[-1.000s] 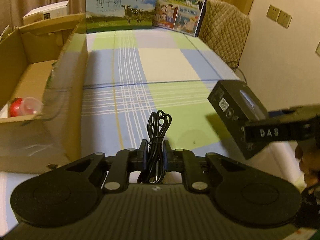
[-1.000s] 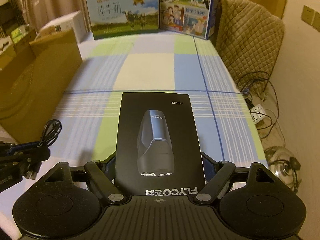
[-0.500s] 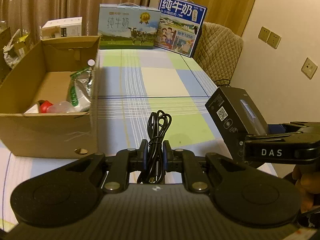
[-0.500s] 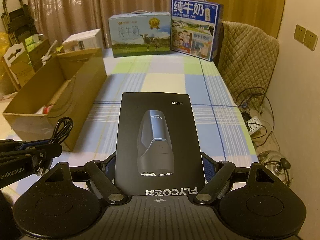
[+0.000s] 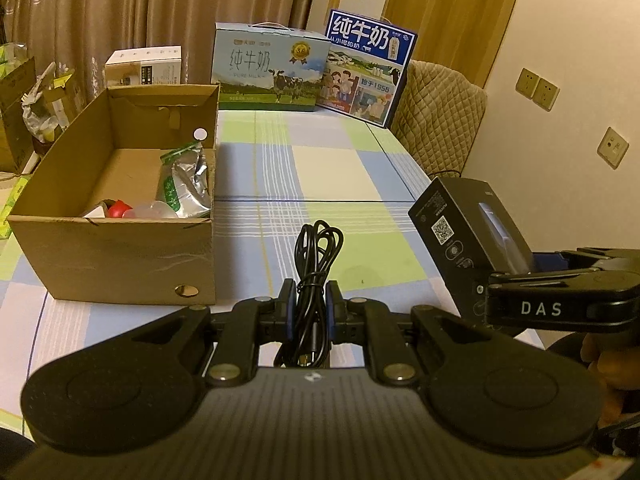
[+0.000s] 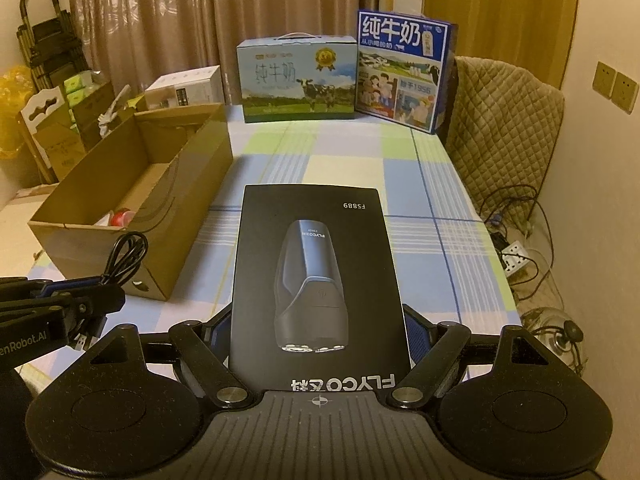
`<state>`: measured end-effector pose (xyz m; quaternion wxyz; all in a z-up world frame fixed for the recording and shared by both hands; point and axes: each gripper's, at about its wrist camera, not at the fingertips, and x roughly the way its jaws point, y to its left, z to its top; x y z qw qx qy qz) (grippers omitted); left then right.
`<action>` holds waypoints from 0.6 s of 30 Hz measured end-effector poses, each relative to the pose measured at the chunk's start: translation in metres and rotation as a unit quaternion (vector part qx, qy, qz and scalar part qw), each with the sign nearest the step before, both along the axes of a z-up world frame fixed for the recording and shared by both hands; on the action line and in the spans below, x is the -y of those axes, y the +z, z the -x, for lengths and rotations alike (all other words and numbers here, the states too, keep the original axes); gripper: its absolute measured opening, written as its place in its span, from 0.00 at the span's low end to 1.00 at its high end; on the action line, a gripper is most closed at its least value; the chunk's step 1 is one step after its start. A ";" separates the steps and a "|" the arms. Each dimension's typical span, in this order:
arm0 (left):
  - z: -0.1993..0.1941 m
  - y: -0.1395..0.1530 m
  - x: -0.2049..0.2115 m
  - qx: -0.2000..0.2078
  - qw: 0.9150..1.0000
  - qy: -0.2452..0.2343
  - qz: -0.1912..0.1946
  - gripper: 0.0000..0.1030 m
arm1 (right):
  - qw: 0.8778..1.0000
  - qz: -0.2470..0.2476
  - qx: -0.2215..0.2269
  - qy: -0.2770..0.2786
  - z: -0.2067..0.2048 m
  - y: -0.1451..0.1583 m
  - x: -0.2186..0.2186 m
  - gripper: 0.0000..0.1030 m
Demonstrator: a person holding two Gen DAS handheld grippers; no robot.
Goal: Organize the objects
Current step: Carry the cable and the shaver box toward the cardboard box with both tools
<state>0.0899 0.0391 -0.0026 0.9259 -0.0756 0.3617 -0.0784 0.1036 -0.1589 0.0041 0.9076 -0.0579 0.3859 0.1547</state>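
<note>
My left gripper (image 5: 311, 298) is shut on a coiled black cable (image 5: 318, 252), held above the checked tablecloth, right of an open cardboard box (image 5: 120, 256). The box holds a silver-green pouch (image 5: 186, 184), a red item and a clear plastic piece. My right gripper (image 6: 320, 336) is shut on a black shaver box (image 6: 316, 276), held flat above the table. In the left wrist view the shaver box (image 5: 464, 232) and right gripper (image 5: 532, 276) are at the right. In the right wrist view the left gripper (image 6: 108, 292) with the cable (image 6: 126, 254) is at the left, beside the cardboard box (image 6: 132, 196).
Two milk cartons (image 5: 272, 68) (image 5: 368, 68) stand at the table's far end. A small white box (image 5: 144, 66) sits behind the cardboard box. A quilted chair (image 6: 504, 120) stands at the right, with a power strip and cables (image 6: 516, 256) on the floor.
Both grippers have pulled back and risen with their loads. The cardboard box now shows whole, with its inside in view, and more of the room is visible.
</note>
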 end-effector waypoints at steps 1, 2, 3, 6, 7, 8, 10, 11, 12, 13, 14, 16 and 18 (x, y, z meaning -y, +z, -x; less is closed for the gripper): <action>0.000 0.000 -0.001 0.001 1.000 0.000 0.000 0.11 | 1.000 -0.001 0.001 0.001 0.000 0.000 0.000 0.75; 0.001 0.001 -0.001 0.001 1.000 0.001 0.001 0.11 | 1.000 -0.002 0.001 0.002 0.001 0.000 0.000 0.75; 0.001 0.001 -0.001 0.002 1.000 0.001 0.001 0.11 | 1.000 -0.002 0.001 0.002 0.001 0.001 -0.001 0.75; 0.003 0.002 -0.001 0.003 1.000 0.001 0.001 0.11 | 1.000 -0.002 0.001 0.003 0.001 0.000 -0.001 0.75; 0.003 0.002 0.000 0.003 1.000 0.001 0.001 0.11 | 1.000 -0.001 0.001 0.003 0.001 0.000 -0.001 0.75; 0.003 0.003 0.000 0.003 1.000 0.001 0.002 0.11 | 1.000 -0.001 0.001 0.003 0.001 0.000 -0.002 0.75; 0.003 0.003 0.000 0.003 1.000 0.000 0.003 0.11 | 1.000 -0.001 0.001 0.003 0.001 0.000 -0.001 0.75; 0.003 0.003 -0.001 0.003 1.000 0.000 0.003 0.11 | 1.000 -0.001 0.001 0.003 0.001 0.000 -0.001 0.75; 0.003 0.003 -0.001 0.002 1.000 0.001 0.003 0.11 | 1.000 -0.001 0.001 0.003 0.001 0.000 -0.002 0.75; 0.003 0.003 -0.001 0.002 1.000 0.001 0.004 0.11 | 1.000 -0.001 0.000 0.004 0.001 0.000 -0.002 0.75; 0.003 0.003 -0.001 0.002 1.000 0.001 0.004 0.11 | 1.000 0.000 0.000 0.004 0.001 0.000 -0.002 0.75; 0.003 0.003 -0.001 0.002 1.000 0.001 0.004 0.11 | 1.000 0.000 0.000 0.005 0.001 -0.001 -0.004 0.75; 0.003 0.004 -0.002 0.003 1.000 0.002 0.005 0.11 | 1.000 0.000 -0.001 0.007 0.000 -0.002 -0.006 0.75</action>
